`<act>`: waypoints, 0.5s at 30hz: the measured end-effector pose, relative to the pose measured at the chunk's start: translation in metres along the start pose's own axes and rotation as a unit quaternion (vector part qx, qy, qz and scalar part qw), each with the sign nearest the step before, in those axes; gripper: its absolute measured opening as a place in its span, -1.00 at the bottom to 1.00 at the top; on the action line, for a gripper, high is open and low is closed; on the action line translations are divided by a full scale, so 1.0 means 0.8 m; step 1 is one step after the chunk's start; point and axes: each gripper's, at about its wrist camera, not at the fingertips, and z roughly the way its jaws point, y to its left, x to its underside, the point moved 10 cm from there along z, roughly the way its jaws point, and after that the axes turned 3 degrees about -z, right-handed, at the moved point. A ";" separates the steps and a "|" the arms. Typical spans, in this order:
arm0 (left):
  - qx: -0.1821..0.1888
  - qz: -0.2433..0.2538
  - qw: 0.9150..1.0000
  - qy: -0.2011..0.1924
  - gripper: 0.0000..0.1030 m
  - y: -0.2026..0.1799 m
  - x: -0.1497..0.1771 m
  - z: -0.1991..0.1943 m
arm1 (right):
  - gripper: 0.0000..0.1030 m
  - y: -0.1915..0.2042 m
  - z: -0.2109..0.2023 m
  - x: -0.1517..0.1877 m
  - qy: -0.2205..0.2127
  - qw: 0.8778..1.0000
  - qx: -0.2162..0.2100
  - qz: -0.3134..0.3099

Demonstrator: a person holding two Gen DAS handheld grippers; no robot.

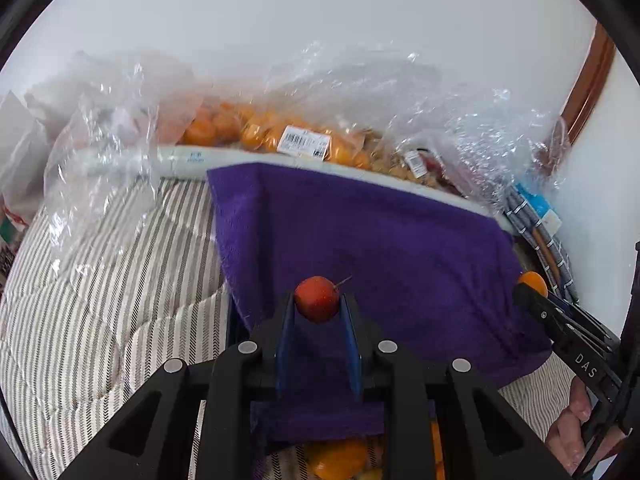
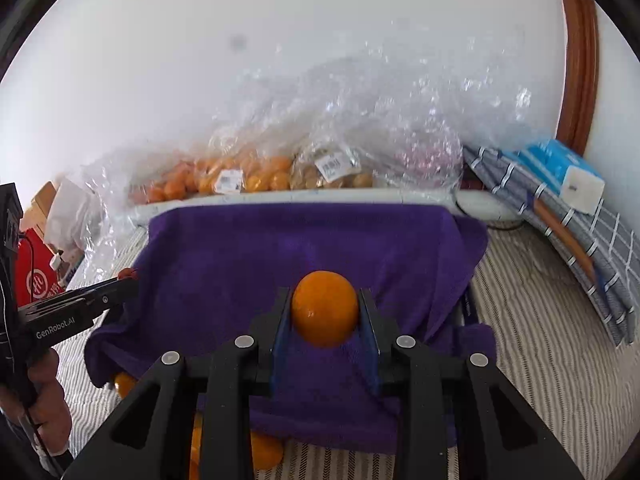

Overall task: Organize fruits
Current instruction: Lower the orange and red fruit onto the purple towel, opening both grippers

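Note:
My left gripper (image 1: 318,300) is shut on a small red fruit (image 1: 317,298) with a thin stem, held above a purple towel (image 1: 360,240) draped over a raised surface. My right gripper (image 2: 325,308) is shut on an orange (image 2: 324,307) over the same purple towel (image 2: 300,248). In the left wrist view the right gripper (image 1: 530,286) shows at the right edge with the orange (image 1: 534,281) at its tip. In the right wrist view the left gripper (image 2: 126,278) enters from the left with the red fruit (image 2: 128,273). Loose oranges (image 1: 340,460) lie below the towel's front edge.
Clear plastic bags of oranges (image 1: 248,130) and brownish fruits (image 2: 328,176) lie along the white wall behind the towel. A striped bedspread (image 1: 100,300) surrounds it. A blue tissue pack (image 2: 560,172) rests on checked cloth (image 2: 592,248) at right. A red box (image 2: 36,276) stands at left.

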 end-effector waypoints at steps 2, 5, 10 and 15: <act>-0.006 0.001 1.000 0.005 -0.57 0.002 0.003 0.007 | -0.38 -0.001 0.012 0.008 0.011 1.000 -0.002 0.002; -0.011 0.002 1.000 0.013 -0.56 0.002 0.009 0.014 | -0.38 -0.005 0.025 0.019 0.026 1.000 0.001 0.004; -0.016 0.001 1.000 0.020 -0.56 0.005 0.013 0.018 | -0.38 -0.012 0.032 0.028 0.038 0.999 0.003 0.012; -0.016 -0.002 1.000 0.026 -0.56 0.005 0.015 0.020 | -0.38 -0.017 0.035 0.032 0.046 0.999 0.000 0.021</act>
